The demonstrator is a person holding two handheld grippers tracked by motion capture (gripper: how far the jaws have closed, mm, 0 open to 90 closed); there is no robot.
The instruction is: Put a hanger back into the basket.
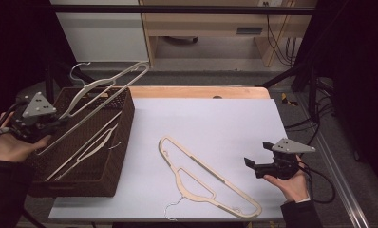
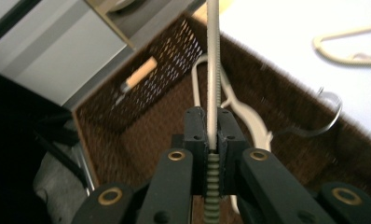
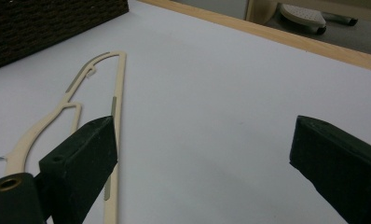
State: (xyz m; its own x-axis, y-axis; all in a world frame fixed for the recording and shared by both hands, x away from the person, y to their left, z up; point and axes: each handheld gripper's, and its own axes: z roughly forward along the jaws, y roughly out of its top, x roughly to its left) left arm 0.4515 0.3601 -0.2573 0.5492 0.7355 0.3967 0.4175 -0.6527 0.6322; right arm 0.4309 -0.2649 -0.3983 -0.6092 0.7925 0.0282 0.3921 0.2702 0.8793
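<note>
At the near edge of the counter [image 1: 225,118] a cream clothes hanger [image 1: 203,183] lies flat on the white sheet, hook toward the person, presumably waiting its turn. The right gripper [image 1: 251,163] hovers just beside its far end with jaws spread wide and nothing between them, held level and low as if ready to slide in on the bar (in the right gripper view the hanger runs past the one jaw, apart from it). Farther left, the left gripper [image 1: 59,124] has its jaws pressed together on the ribbed bar of a second hanger [image 1: 106,92], which slants up over the woven basket [image 1: 123,137]; my guess is the tilt lets it clear the rim on the way in or out. More hangers [image 1: 89,147] lie inside the basket. No brand, label or writing can be read anywhere.
</note>
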